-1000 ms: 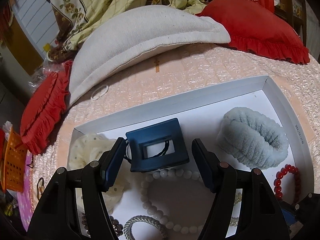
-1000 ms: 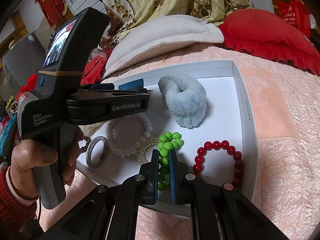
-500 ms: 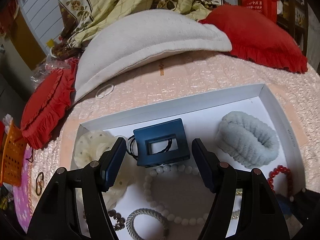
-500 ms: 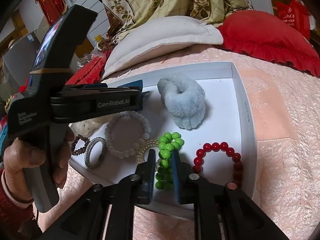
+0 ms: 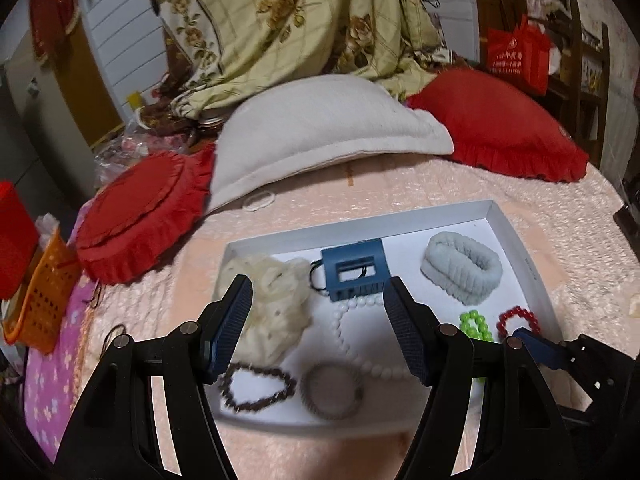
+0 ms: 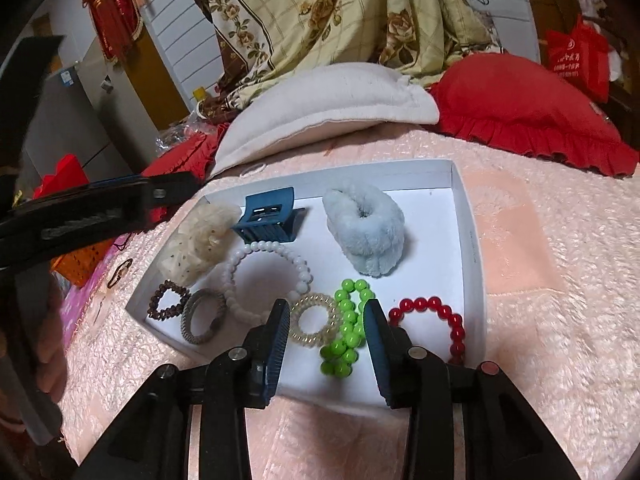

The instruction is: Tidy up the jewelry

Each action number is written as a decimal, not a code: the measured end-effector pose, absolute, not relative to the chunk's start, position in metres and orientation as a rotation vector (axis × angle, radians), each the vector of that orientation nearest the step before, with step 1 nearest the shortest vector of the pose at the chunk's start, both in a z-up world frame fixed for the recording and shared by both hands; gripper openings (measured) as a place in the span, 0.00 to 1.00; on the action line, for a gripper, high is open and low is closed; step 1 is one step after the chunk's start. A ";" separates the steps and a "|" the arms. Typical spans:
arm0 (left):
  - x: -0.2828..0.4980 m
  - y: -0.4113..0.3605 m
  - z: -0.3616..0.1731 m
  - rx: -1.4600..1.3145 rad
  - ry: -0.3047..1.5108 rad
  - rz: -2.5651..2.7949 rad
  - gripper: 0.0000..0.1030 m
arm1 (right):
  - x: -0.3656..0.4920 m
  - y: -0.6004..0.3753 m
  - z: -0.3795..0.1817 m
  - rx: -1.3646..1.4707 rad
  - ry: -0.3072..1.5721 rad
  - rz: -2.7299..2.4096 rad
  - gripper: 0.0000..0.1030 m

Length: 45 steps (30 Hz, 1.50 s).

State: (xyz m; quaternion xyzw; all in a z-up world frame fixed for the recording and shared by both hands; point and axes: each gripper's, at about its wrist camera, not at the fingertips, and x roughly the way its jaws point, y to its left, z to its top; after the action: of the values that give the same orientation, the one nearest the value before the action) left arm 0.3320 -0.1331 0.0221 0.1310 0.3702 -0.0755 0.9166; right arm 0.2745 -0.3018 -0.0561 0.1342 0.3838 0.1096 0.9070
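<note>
A white tray point(image 6: 468, 240) on the pink bedspread holds a blue hair claw point(image 6: 266, 220), a fluffy pale-blue scrunchie point(image 6: 366, 232), a cream scrunchie point(image 6: 198, 242), a white bead bracelet point(image 6: 266, 276), a green bead bracelet point(image 6: 346, 334), a red bead bracelet point(image 6: 434, 316), a clear coil tie point(image 6: 314, 326), a grey ring band point(image 6: 202, 316) and a brown bead bracelet point(image 6: 168, 300). My right gripper point(image 6: 326, 348) is open and empty over the green bracelet at the tray's near edge. My left gripper point(image 5: 318, 332) is open and empty above the tray; the claw point(image 5: 354, 268) lies beyond it.
A white pillow point(image 5: 320, 136) and red cushions point(image 5: 496, 128) lie behind the tray. A white hair tie point(image 5: 260, 200) lies on the bedspread near the pillow. An orange basket point(image 5: 38, 304) stands at the left. A floral quilt point(image 6: 340, 16) is heaped at the back.
My right gripper let go of the green bracelet and opened wide. Both grippers pulled back and up from the tray; the left one stayed open.
</note>
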 end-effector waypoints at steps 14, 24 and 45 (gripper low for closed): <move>0.214 -0.064 0.061 0.157 0.630 -0.139 0.68 | 0.177 -0.273 -0.047 0.365 0.776 0.177 0.36; 0.113 -0.021 0.080 0.106 0.411 -0.026 0.92 | 0.104 -0.247 -0.023 0.273 0.748 0.083 0.36; 0.031 0.009 0.062 -0.005 0.503 -0.042 0.98 | 0.052 -0.206 0.024 0.090 0.709 -0.036 0.36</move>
State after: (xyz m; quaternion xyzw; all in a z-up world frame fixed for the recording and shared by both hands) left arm 0.0309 0.0088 0.0620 -0.0024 0.2486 -0.0205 0.9684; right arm 0.0515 -0.2059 0.0241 0.0440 0.3472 -0.0174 0.9366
